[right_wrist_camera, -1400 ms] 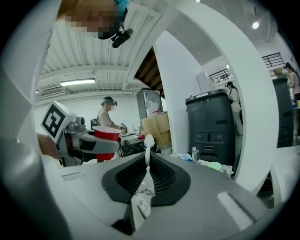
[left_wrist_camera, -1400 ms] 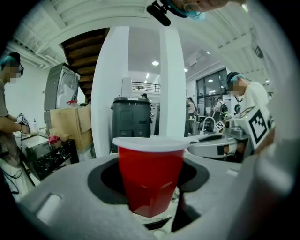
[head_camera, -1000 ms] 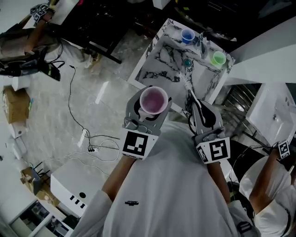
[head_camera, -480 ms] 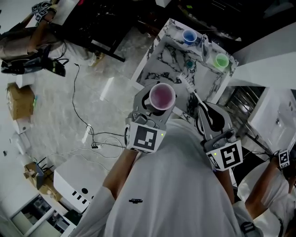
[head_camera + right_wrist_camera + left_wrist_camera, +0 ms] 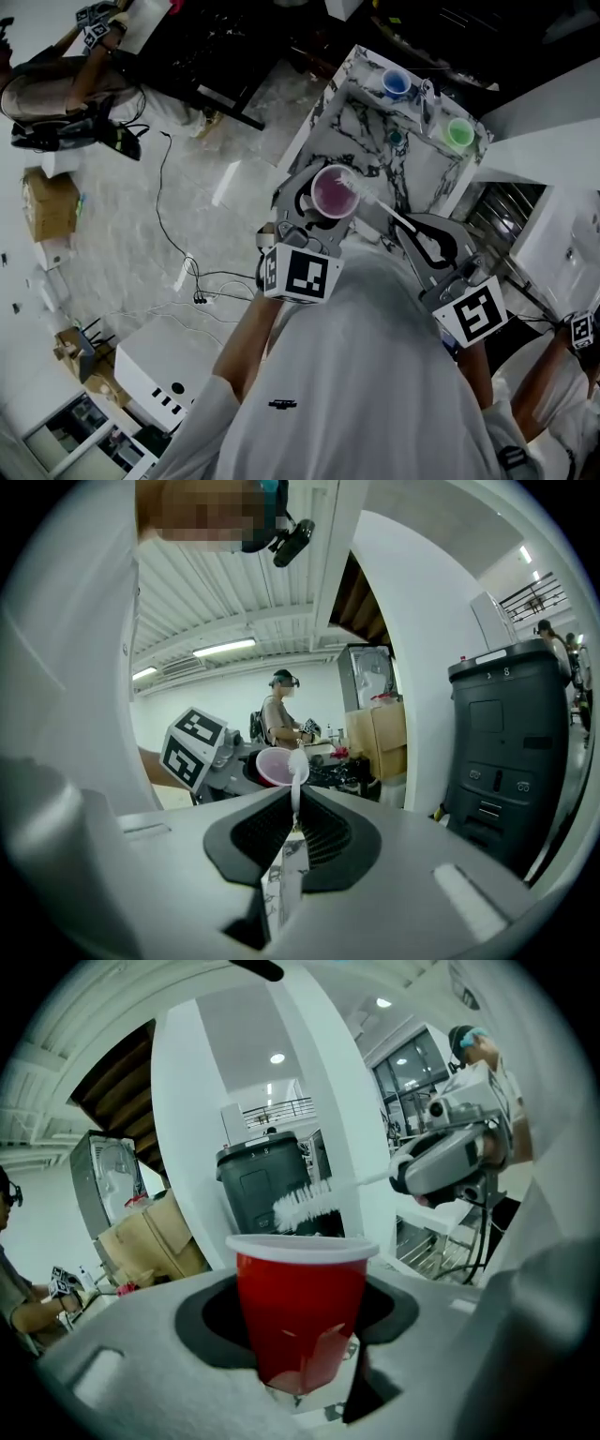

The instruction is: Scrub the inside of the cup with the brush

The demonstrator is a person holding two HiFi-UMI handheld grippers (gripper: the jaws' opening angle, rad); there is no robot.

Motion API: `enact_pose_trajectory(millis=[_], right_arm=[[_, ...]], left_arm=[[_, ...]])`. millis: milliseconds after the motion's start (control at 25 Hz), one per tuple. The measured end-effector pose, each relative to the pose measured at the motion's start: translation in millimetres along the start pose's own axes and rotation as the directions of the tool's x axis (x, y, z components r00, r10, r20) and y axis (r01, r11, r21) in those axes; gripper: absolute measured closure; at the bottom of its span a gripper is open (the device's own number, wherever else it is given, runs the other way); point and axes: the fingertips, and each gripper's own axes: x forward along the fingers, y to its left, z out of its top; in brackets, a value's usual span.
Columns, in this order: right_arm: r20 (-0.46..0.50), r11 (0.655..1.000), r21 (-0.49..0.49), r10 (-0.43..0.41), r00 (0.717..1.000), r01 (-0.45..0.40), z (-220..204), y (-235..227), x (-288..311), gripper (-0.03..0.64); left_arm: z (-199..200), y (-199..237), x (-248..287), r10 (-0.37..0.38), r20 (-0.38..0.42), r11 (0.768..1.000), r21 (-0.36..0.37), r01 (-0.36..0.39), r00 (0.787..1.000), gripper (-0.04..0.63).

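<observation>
My left gripper (image 5: 323,208) is shut on a red cup (image 5: 333,192) with a white rim, held upright with its mouth up. In the left gripper view the cup (image 5: 300,1302) stands between the jaws. The white bristles of the brush (image 5: 305,1206) hang just above its far rim. My right gripper (image 5: 412,230) is shut on the brush's thin white handle (image 5: 380,208), which reaches left to the cup's rim. In the right gripper view the handle (image 5: 295,794) runs straight out from the jaws to the cup (image 5: 275,766).
A marble-patterned table (image 5: 352,131) ahead carries a blue cup (image 5: 396,84) and a green cup (image 5: 459,133). Cables (image 5: 192,277) trail over the floor at left, near a white box (image 5: 155,366). A dark bin (image 5: 506,752) stands close by. Another person's arm (image 5: 553,394) shows at bottom right.
The brush has swung left from pointing at the table until its head meets the cup's rim. Both grippers have drifted up and right in the head view.
</observation>
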Motion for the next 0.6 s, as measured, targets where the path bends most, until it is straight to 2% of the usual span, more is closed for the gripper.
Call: enact_pose_trajectory(millis=[120,280,600], right_arm=[[-0.071,0.998,-0.050,0.019,0.997,-0.023,-8,1,10,0.589],[-0.196,0.992,-0.110,0.043,0.980,-0.065,-26,0,18,0.589],[-0.304,0.983,-0.115,0.104,0.947,-0.145,-42,2,28,0.589]], left_arm=[[-2,1,-1,-0.005,-0.014,0.998,0.060,0.006,1.000,0.330],[-10,-4,4,-0.033,-0.037,0.989,0.143,0.038,0.999,0.330],[-19,-10,4,-0.042,-0.087,0.963,0.261,0.063,0.995,0.330]])
